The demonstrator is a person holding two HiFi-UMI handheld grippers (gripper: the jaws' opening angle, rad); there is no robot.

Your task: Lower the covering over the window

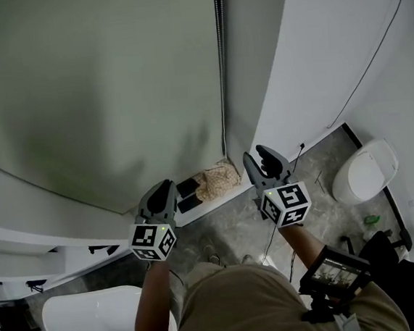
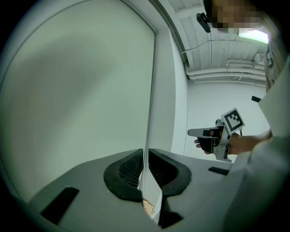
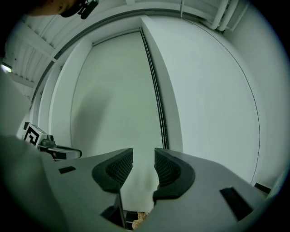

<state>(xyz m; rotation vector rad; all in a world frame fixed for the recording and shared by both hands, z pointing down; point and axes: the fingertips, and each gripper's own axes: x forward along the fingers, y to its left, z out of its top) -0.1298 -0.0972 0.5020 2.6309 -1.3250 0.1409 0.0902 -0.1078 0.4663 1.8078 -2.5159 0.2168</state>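
A pale green roller blind (image 1: 97, 84) hangs over the window and reaches nearly to the sill. Its bead chain (image 1: 221, 65) runs down the blind's right edge. My left gripper (image 1: 167, 189) is level in front of the blind's lower part, left of the chain, with its jaws together and nothing in them. My right gripper (image 1: 258, 156) is just right of the chain's lower end, jaws apart and empty. In the left gripper view the pads (image 2: 146, 158) nearly meet, with the chain (image 2: 152, 81) far behind them. In the right gripper view the gripper (image 3: 143, 158) shows a clear gap, and the chain (image 3: 156, 90) stands beyond it.
On the white sill (image 1: 204, 206) lie a tan crumpled lump (image 1: 221, 176) and a black box (image 1: 188, 192). A white toilet (image 1: 364, 171) stands at the right, and a white basin (image 1: 98, 317) at the lower left. A thin cable (image 1: 371, 58) runs down the right wall.
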